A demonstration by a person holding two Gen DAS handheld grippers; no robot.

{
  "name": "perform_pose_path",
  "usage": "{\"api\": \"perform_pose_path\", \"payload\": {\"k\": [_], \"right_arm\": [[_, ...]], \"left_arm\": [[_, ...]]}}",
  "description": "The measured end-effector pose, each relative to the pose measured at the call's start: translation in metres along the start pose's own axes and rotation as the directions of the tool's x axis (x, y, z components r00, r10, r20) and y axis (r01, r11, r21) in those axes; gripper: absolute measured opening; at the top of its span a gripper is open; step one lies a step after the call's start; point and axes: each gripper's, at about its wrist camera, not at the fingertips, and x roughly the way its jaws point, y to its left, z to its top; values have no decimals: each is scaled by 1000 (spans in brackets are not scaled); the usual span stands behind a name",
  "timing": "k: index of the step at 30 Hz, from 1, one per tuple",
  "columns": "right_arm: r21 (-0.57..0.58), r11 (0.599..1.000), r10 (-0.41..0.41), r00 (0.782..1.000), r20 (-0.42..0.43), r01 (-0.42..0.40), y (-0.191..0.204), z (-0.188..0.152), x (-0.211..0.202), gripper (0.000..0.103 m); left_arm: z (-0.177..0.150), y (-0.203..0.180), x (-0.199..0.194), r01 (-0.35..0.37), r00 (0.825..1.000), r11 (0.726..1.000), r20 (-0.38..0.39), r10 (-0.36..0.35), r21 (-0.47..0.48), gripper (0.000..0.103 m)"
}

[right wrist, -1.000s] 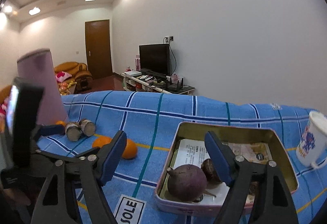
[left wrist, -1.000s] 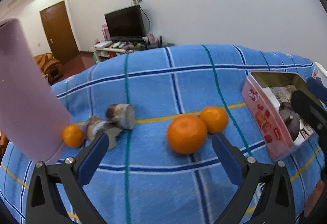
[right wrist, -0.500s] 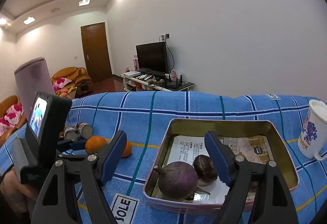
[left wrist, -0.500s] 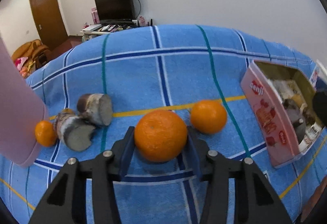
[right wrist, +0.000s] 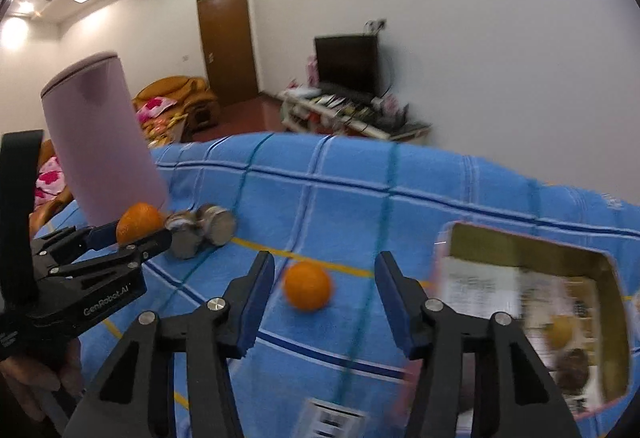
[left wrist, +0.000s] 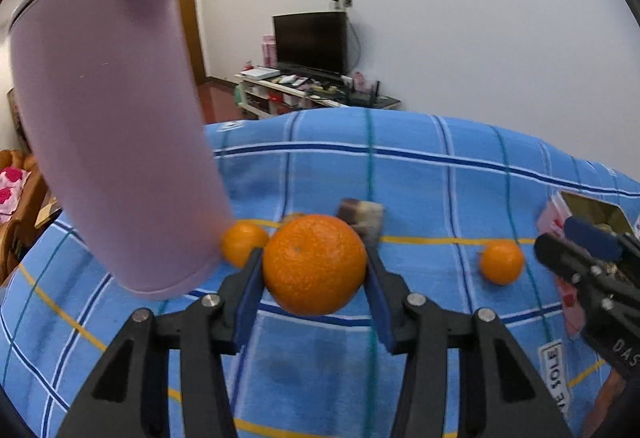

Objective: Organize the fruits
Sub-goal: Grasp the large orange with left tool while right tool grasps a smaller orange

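Observation:
My left gripper (left wrist: 313,254) is shut on a large orange (left wrist: 314,270), its blue pads pressing both sides; the right wrist view shows this gripper (right wrist: 138,235) with the orange (right wrist: 138,219) just in front of a tall purple cup (right wrist: 100,142). My right gripper (right wrist: 324,272) has its jaws closing. A small orange (right wrist: 307,286) lies on the blue checked cloth just ahead of them, between the fingers' lines, with no pad touching it. A second small orange (left wrist: 244,244) sits against the purple cup (left wrist: 116,142).
Two cut brown root pieces (right wrist: 208,226) lie behind the oranges. A pink tin (right wrist: 532,254) at the right, blurred, holds dark round fruits (right wrist: 572,370) on printed paper. A hand (right wrist: 36,386) grips the left tool. A TV stand and sofa stand beyond the table.
My left gripper shut on the large orange and carried it left toward the purple cup. My right gripper swung left from over the tin toward the small orange, its jaws narrowing.

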Motion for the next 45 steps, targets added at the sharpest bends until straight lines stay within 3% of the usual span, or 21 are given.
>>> {"api": "perform_pose_path", "payload": {"k": [3, 11, 16, 19, 23, 26, 28, 31, 45], "right_arm": [[-15, 1000, 8, 997, -73, -9, 11, 3, 24, 54], [-85, 995, -78, 967, -241, 59, 23, 0, 80, 54], [-62, 996, -71, 963, -260, 57, 17, 0, 84, 41], [-71, 995, -81, 962, -259, 65, 19, -2, 79, 41], [-95, 988, -138, 971, -194, 122, 25, -10, 60, 40], [-85, 986, -145, 988, -45, 141, 34, -11, 26, 40], [-73, 984, -158, 985, 67, 163, 39, -16, 1, 41], [-48, 980, -185, 970, 158, 195, 42, -22, -18, 41], [-53, 972, -210, 950, 233, 228, 38, -33, -50, 41]], "left_arm": [[3, 9, 3, -20, 1000, 1000, 2, 20, -6, 50], [10, 23, 0, -42, 999, 999, 24, 43, -29, 50], [7, 17, 0, -32, 999, 999, 20, 33, -22, 50], [5, 10, -4, -28, 999, 1000, 31, 28, -7, 50], [2, 3, -7, -37, 998, 999, 50, 36, 4, 50], [0, -2, -9, -53, 996, 999, 74, 51, 14, 50], [-1, -6, -10, -57, 995, 998, 88, 55, 21, 50], [-4, -10, -11, -69, 992, 997, 107, 65, 32, 50], [-12, -30, -23, -60, 989, 996, 142, 51, 59, 50]]}}
